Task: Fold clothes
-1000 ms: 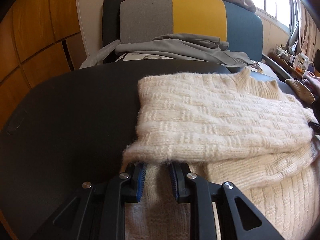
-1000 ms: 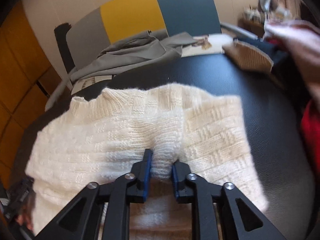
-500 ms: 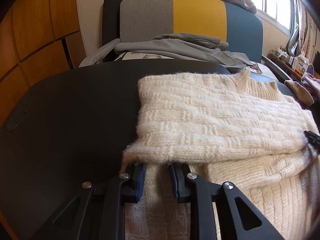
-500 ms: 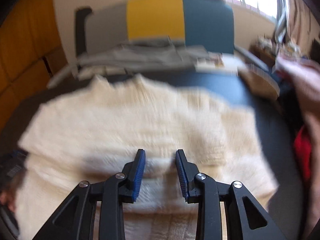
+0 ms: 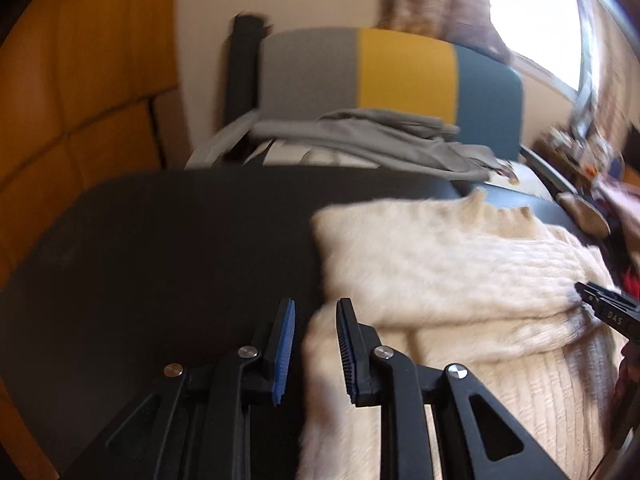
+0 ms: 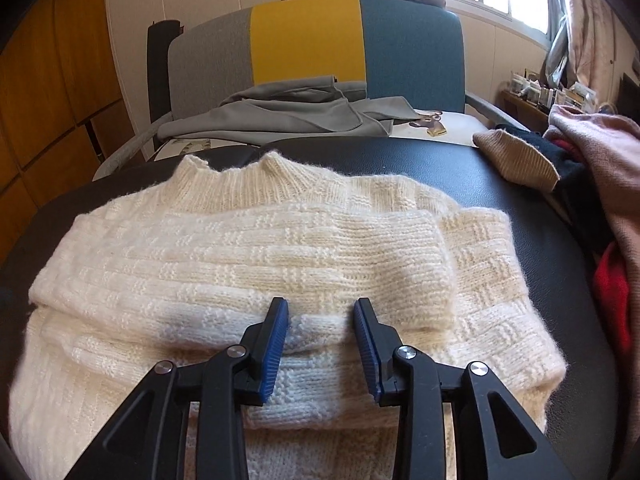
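Right wrist view: I see the cream chunky-knit sweater [image 6: 280, 248] lying on the black padded table [image 6: 520, 184], sleeves folded across its body. My right gripper [image 6: 320, 344] sits over the folded sleeve w/ jaws apart, holding nothing. Left gripper [image 5: 314, 344] also apart, at the sweater's left edge. Grey garment [image 6: 288, 112] lies on the grey-yellow-blue chair [image 6: 316, 40] behind.

Left wrist view: low and close over the black table [image 5: 160, 248], looking forward between open fingers toward the three-colour chair [image 5: 400, 76] in the upper centre; blurred. Right wrist view: close above the cream sweater [image 6: 248, 252], facing the same chair. Shared: sweater, table, chair, grey garment [image 6: 288, 114], window in the upper right.
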### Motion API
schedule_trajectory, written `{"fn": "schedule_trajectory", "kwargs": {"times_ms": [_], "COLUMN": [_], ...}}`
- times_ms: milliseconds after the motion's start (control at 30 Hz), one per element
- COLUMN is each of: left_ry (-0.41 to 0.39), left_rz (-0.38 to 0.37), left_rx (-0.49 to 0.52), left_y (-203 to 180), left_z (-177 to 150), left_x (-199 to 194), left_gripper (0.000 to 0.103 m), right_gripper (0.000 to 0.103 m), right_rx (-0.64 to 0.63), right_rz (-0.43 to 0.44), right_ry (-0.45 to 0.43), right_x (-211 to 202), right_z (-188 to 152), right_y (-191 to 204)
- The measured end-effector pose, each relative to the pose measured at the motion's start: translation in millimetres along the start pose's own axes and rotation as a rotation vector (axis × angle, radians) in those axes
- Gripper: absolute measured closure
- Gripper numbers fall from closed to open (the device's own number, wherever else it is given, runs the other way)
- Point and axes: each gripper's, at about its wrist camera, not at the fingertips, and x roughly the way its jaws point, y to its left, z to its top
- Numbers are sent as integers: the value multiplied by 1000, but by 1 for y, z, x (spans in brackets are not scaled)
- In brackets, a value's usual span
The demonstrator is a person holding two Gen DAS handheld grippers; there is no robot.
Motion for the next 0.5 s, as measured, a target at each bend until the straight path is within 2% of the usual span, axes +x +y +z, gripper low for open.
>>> {"fn": "schedule_trajectory", "kwargs": {"times_ms": [133,233,333,433,500], "left_ry": [33,100,149,140,133], "left_rz": [-41,-9,13,-10,-2], "left_rx": [91,132,100,51,62], "left_y": [-40,-54,-46,-36,-38], "left_z": [22,23,16,13,12], "left_x": [29,61,86,89,90], "left_gripper": [82,82,80,79,79], "right_gripper": [67,67,67,67,67], "right_rx": [1,4,5,5,8], "right_rz": [3,7,9,11,16], "right_ry": [-3,-4,-4,-3,1], "right_x": [-1,-1,0,-1,-4], "right_z": [-1,-1,-1,-1,0], "right_y": [-1,-2,-2,-2,-4]}}
